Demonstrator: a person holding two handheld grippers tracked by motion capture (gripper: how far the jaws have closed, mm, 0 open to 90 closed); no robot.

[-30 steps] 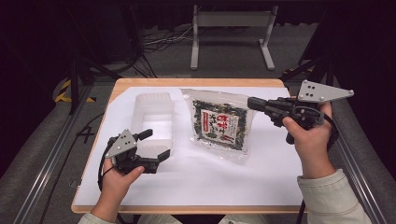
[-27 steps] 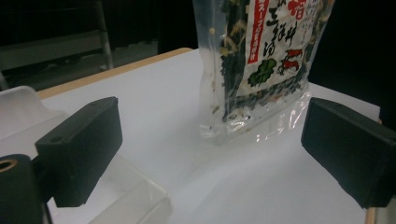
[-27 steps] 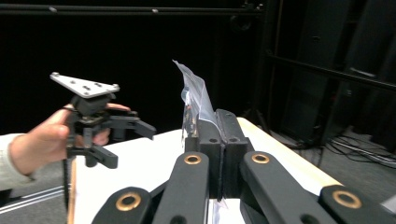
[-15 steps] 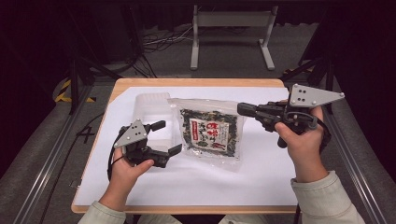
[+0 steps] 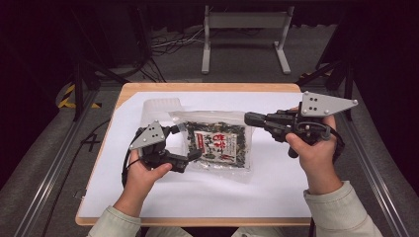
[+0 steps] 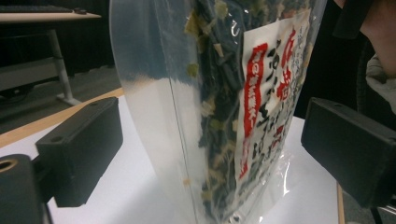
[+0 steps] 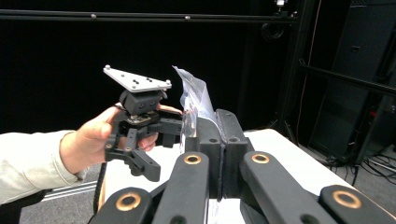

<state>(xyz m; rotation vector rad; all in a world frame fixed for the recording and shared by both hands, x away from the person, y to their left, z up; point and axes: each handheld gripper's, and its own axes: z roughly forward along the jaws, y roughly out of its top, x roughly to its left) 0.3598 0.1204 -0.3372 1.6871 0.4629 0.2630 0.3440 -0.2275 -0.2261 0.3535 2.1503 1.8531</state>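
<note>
A clear plastic pouch of dark dried seaweed with a red-and-white label (image 5: pixel 217 143) is held up over the middle of the white-covered wooden tabletop (image 5: pixel 207 197). The right tool (image 5: pixel 253 119) has its jaws pressed together on the pouch's right edge, the clear film pinched between the black pads in the right gripper view. The left tool (image 5: pixel 184 143) sits at the pouch's left edge with its jaws apart; in the left gripper view the pouch stands between the two pads, apparently touching neither. Behind the pouch's left corner, a translucent plastic container (image 5: pixel 162 106) rests on the tabletop, though its shape is hard to make out.
</note>
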